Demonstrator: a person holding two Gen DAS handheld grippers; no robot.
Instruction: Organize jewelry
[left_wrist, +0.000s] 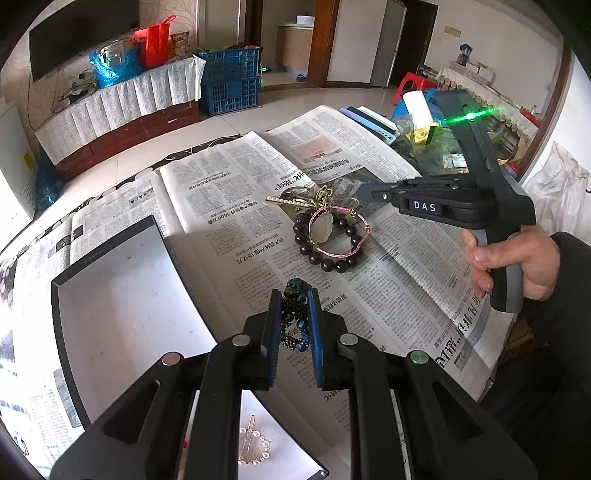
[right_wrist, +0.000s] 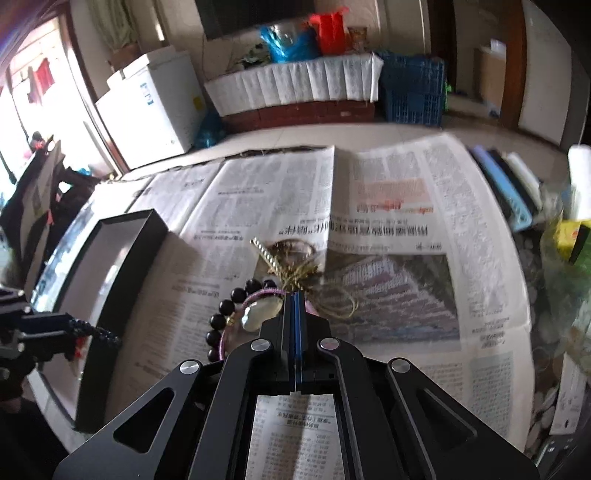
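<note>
Beside the open black box with a white lining (left_wrist: 110, 295), over spread newspaper (left_wrist: 229, 192), the left gripper (left_wrist: 294, 325) clamps a dark blue-and-brown beaded bracelet (left_wrist: 295, 317), its lower part hidden between the pads. A pearl hair clip (left_wrist: 253, 443) lies inside the box, partly cut off by the gripper's frame. Right of the box sits a tangled heap: dark round-bead bracelet (left_wrist: 325, 254), pink cord with pale jade pendant (left_wrist: 323, 227), gold chains (left_wrist: 317, 197). The right gripper (right_wrist: 294, 295) is closed at the heap's edge; what it pinches, if anything, is unclear.
</note>
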